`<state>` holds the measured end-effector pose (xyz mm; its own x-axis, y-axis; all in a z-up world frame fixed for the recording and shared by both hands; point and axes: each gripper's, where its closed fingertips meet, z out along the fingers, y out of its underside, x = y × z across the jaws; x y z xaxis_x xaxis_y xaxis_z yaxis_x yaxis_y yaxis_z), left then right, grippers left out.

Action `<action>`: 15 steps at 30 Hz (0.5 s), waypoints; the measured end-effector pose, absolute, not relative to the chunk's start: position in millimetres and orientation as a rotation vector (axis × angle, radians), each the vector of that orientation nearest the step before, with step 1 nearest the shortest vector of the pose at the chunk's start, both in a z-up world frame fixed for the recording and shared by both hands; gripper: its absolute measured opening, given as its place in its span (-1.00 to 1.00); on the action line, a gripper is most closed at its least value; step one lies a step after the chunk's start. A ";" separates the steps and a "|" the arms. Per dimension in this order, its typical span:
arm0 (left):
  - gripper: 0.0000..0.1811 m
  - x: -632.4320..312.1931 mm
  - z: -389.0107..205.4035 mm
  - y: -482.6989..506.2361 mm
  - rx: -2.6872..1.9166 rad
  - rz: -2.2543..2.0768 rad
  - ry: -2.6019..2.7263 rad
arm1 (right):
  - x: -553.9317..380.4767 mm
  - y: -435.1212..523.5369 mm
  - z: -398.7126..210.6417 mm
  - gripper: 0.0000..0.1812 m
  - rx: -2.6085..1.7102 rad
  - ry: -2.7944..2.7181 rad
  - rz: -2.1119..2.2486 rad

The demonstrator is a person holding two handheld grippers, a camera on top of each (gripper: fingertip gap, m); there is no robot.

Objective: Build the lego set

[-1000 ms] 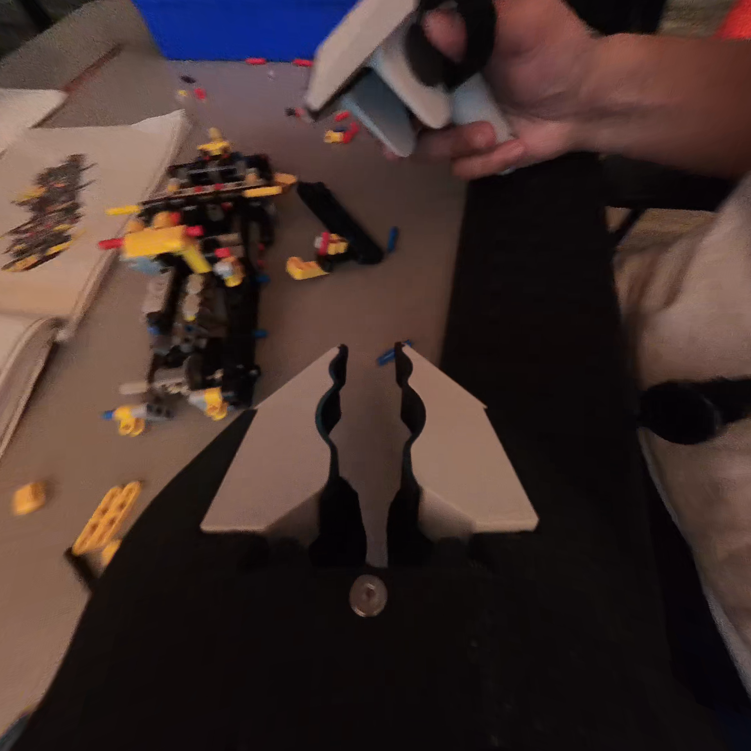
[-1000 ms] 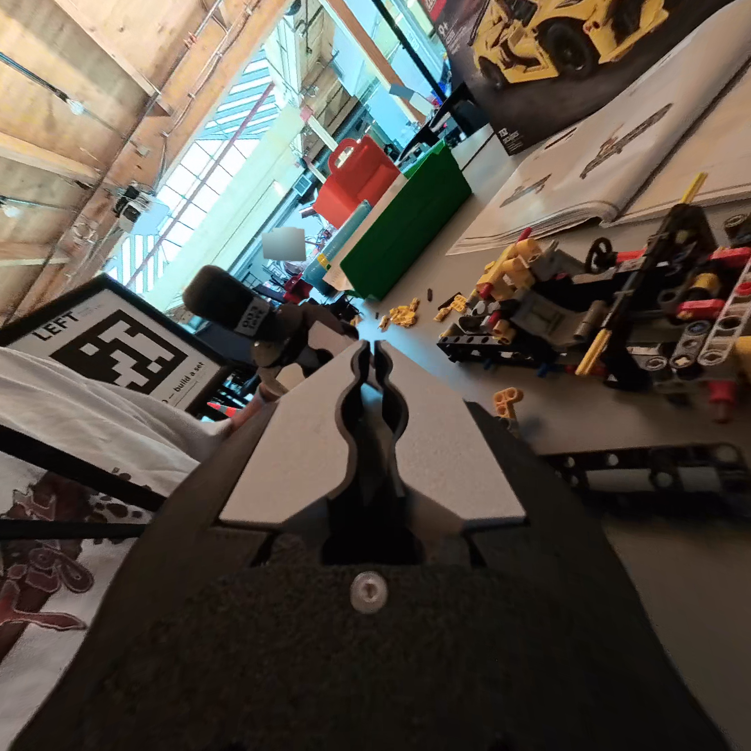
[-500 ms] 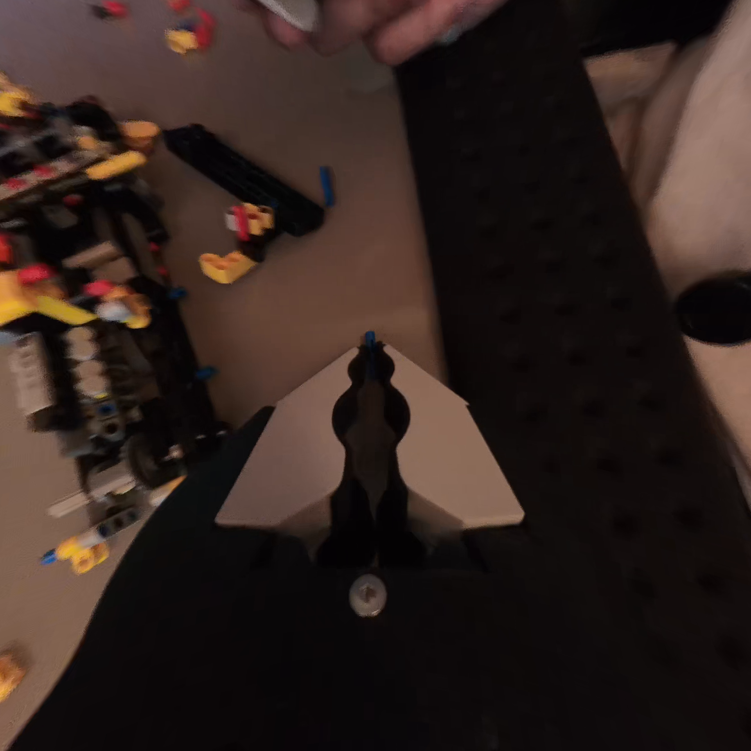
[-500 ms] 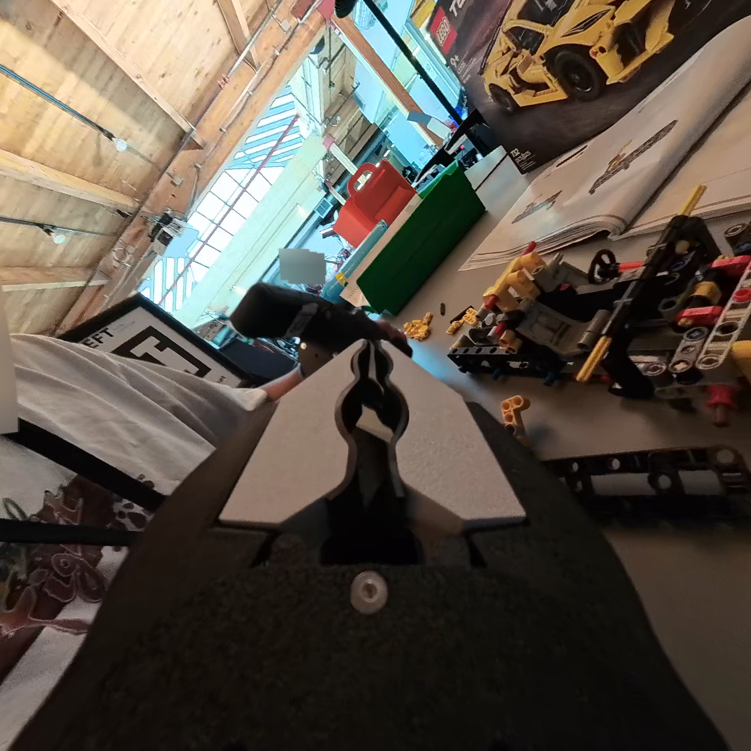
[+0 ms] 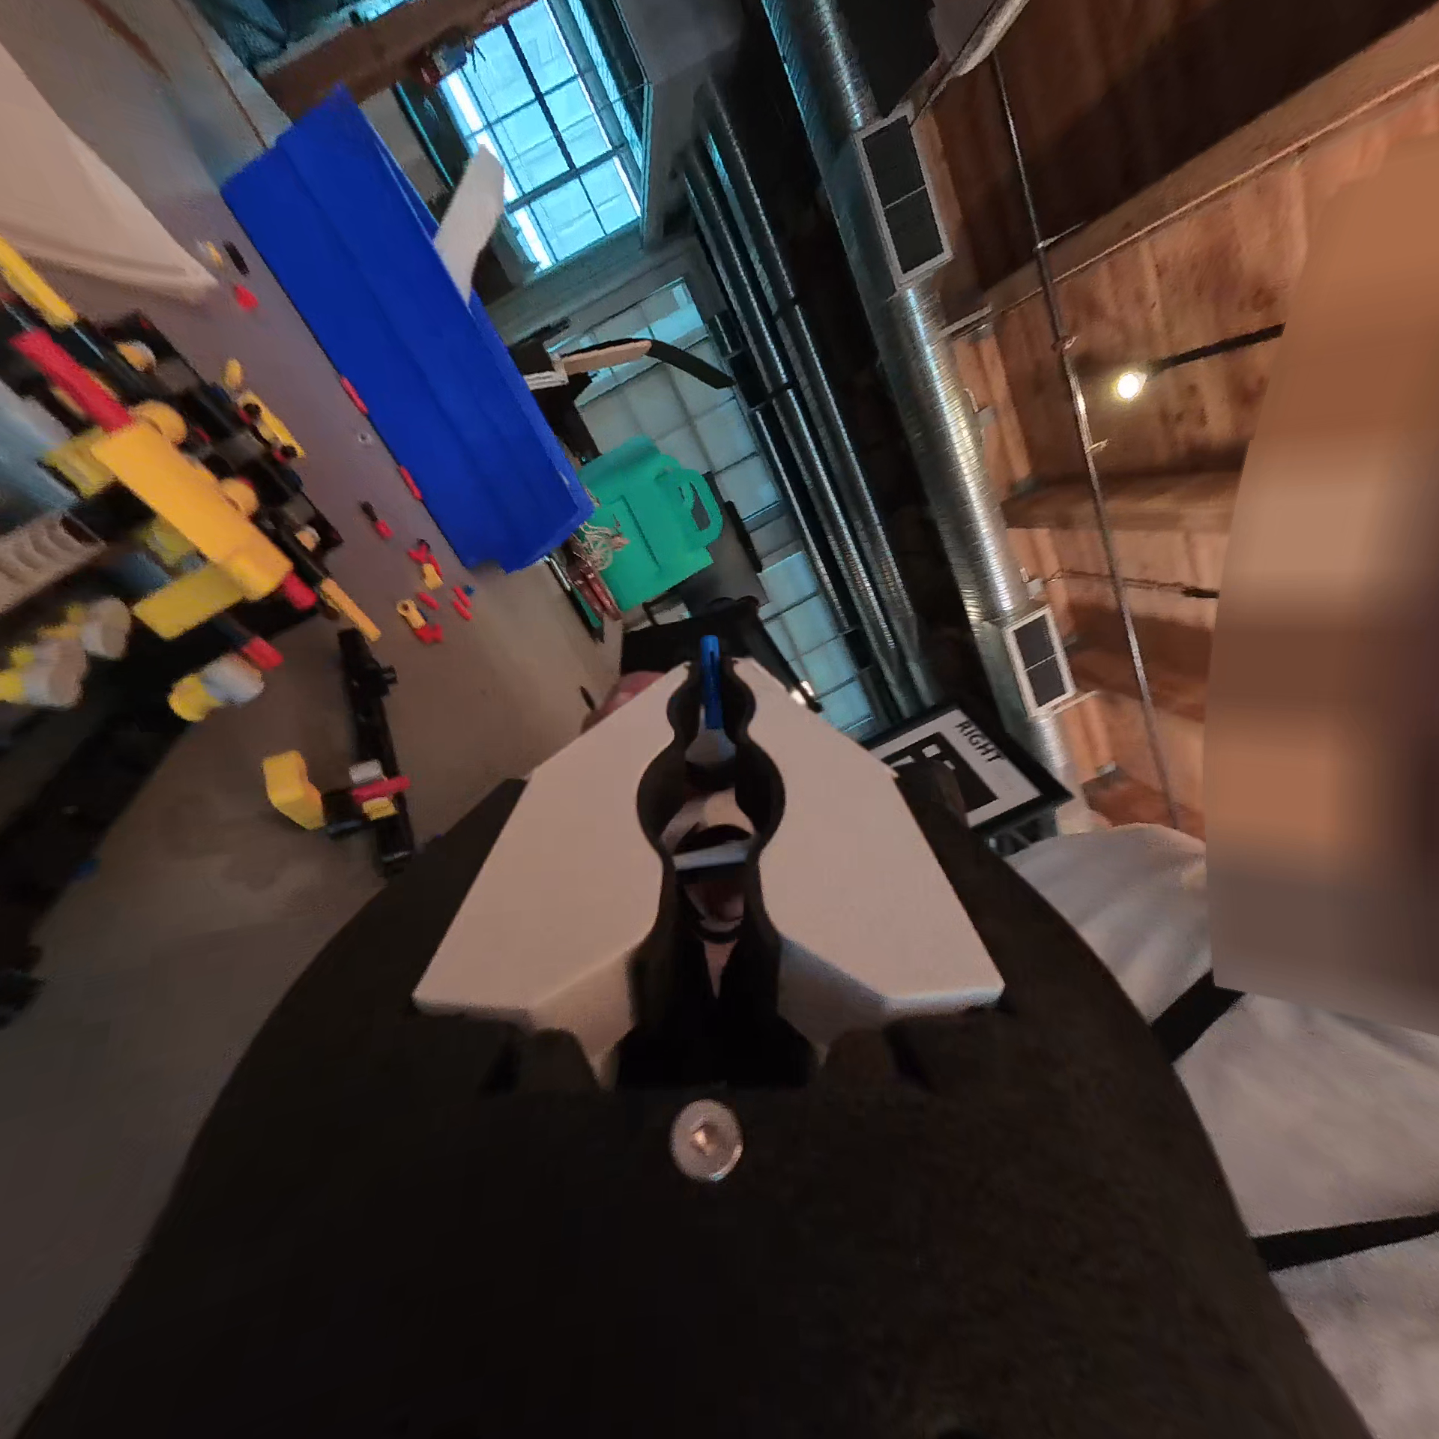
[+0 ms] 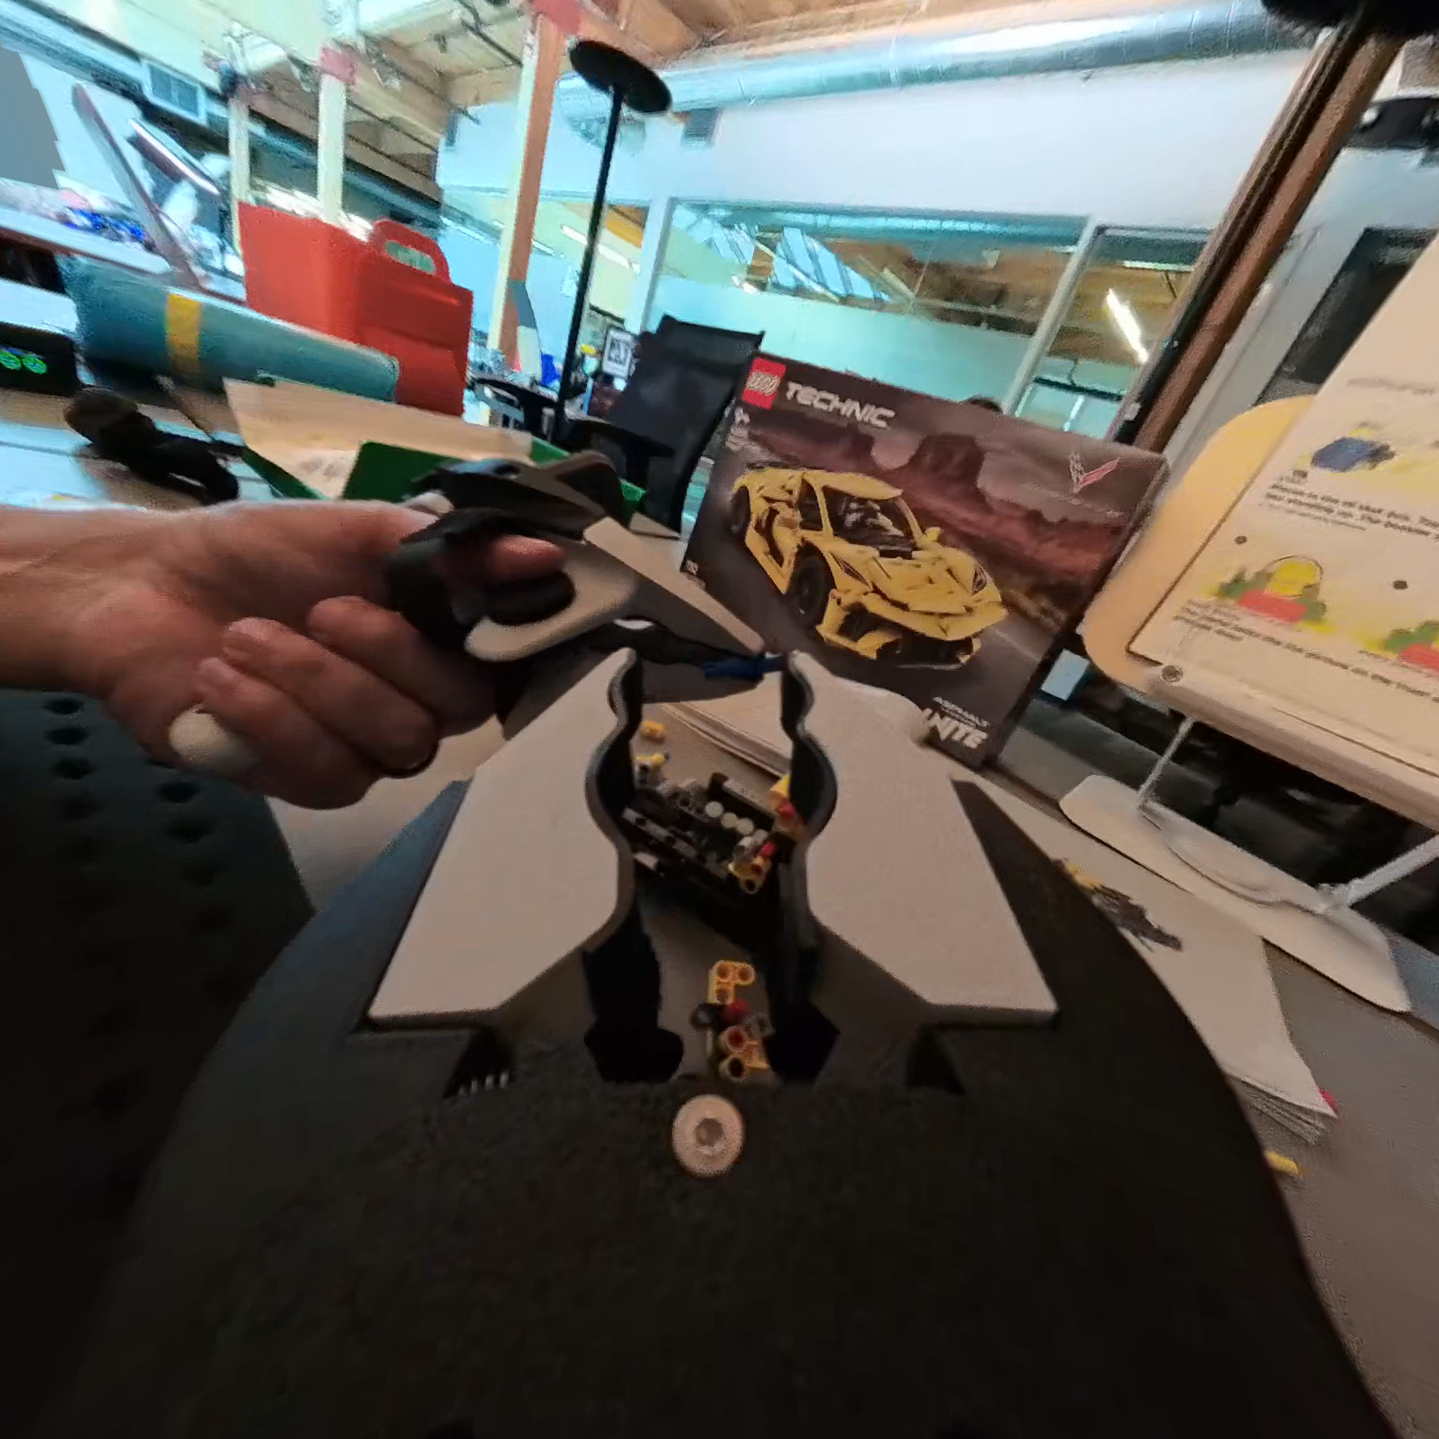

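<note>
While I hold both tools lifted off the table (image 6: 1324,1036), stock at this moment, largest first:

1. Table — grey top, carrying all that follows.
2. Blue bin (image 5: 405,335) — at the table's far edge in the left wrist view.
3. Set box (image 6: 919,561) — standing upright toward the far edge in the right wrist view, beside an instruction sheet on a white stand (image 6: 1285,545) at the right edge.
4. Part-built model (image 5: 156,529) — black frame with yellow, red and grey parts, mid-table; blurred in the left wrist view, glimpsed between my right tool's fingers in the other.
5. Black beam (image 5: 374,724) — lying loose near the model, a yellow corner piece (image 5: 290,788) touching its near end.
6. Right tongs (image 6: 708,670) — parted, empty, tips on either side of item 8.
7. Left tongs (image 5: 710,685) — clamped on item 8, held in the left hand (image 6: 296,646).
8. Blue pin (image 5: 709,681) — the task's piece, pinched at the very tips, off the table, roughly half protruding.

Step in hand, as I judge it: passing the pin from left tool to right. Next move calls for closing the right tongs squarely on the exposed half before the left lets go; a skewed pinch may flick it away.
</note>
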<state>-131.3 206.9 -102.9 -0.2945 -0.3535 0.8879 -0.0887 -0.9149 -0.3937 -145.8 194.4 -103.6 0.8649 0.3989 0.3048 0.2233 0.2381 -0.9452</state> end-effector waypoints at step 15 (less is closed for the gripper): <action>-0.96 -127.0 -105.5 185.6 -1.748 -2.467 0.593 | -146.8 196.4 -111.7 -0.73 -1.393 -0.565 0.158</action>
<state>-127.0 185.6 -105.5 -0.3552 -0.2668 0.8959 -0.1694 -0.9241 -0.3424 -146.8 196.4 -111.7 0.8582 0.4285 0.2827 0.2199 0.1907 -0.9567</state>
